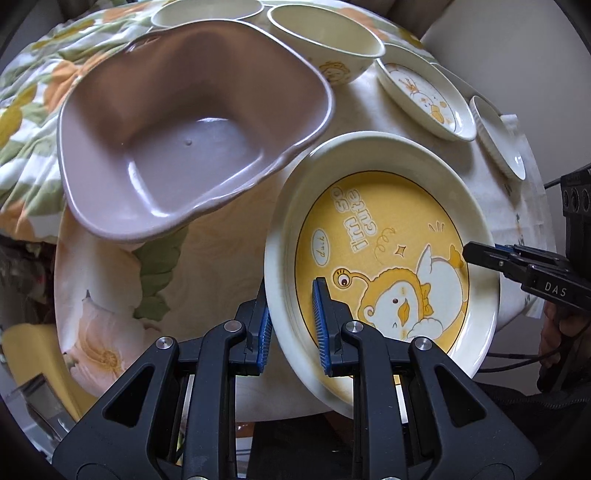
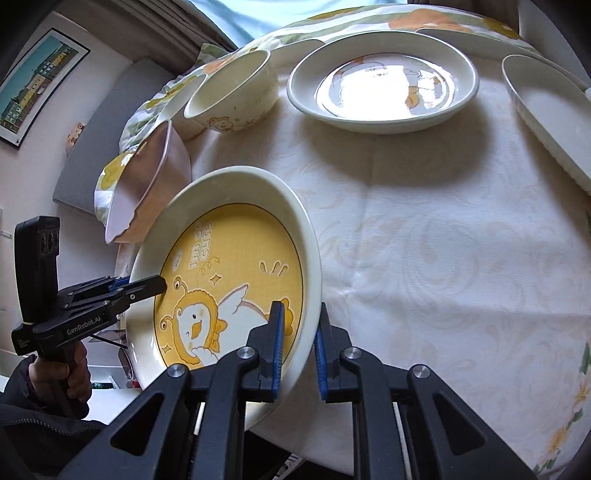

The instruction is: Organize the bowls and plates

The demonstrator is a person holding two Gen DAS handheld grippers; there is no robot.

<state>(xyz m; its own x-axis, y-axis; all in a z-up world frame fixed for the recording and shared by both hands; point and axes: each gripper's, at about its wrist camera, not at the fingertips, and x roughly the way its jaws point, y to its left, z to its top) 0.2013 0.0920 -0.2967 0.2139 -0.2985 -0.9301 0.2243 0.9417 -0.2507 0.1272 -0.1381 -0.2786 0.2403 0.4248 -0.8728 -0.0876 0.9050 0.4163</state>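
Yellow duck plate held tilted at the near edge of the surface.
Left gripper and right gripper jaws each pinch opposite rims, nearly closed; plate face angled up, print upside-down toward the pink bowl.

Daylight entered from the top of the right wrist view, at the pale blue curtain. Strong glare blew out the centre of the cream shallow ceramic plate with a duck print, hiding most of its picture; that plate cast a soft broad shadow toward the lower frame on the cream damask tablecloth. In the left wrist view, soft highlights lay on the mauve glossy plastic basin. Both views showed fisheye bending and black vignetted corners. Focus was sharp centrally, softer at the edges.
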